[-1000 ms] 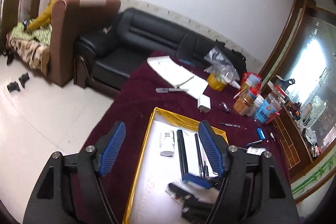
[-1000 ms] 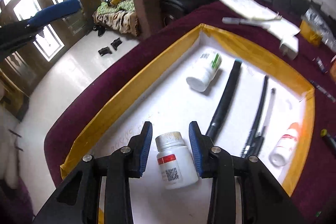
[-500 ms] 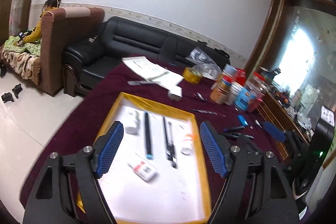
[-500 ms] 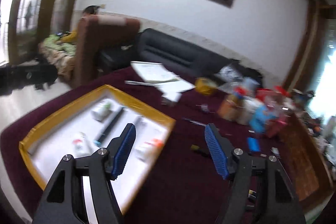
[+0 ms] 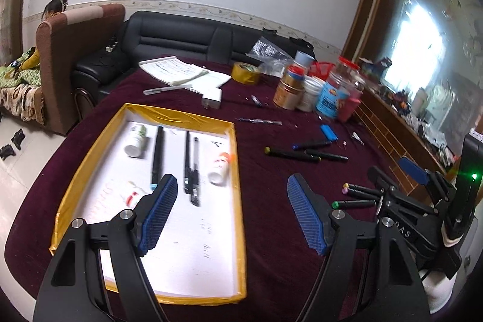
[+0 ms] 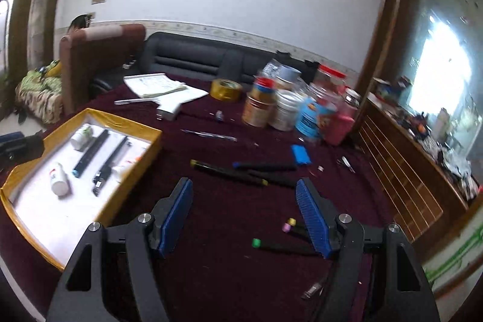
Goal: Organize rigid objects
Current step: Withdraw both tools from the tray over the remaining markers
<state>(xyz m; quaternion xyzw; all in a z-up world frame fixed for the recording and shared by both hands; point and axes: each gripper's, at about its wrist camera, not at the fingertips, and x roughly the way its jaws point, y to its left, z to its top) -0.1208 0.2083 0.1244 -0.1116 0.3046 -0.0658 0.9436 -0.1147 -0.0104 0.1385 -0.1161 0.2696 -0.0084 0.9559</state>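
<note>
Both the left gripper (image 5: 231,215) and right gripper (image 6: 244,218) were held wide and empty; a green-capped marker (image 6: 280,246) was seen at 5 o'clock beneath the right.

both grippers, l (image 5: 231,215) & r (image 6: 244,218), open, empty.

Window (image 5: 422,50) glare (right), motion blur, fisheye warping

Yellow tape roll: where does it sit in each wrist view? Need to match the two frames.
Left wrist: yellow tape roll upper centre, on the maroon cloth behind the white adapter, left of the jar cluster.
Right wrist: yellow tape roll upper centre, just left of the jar cluster.
Shared landmark: yellow-rimmed tray, lower left of the roll in both.
</note>
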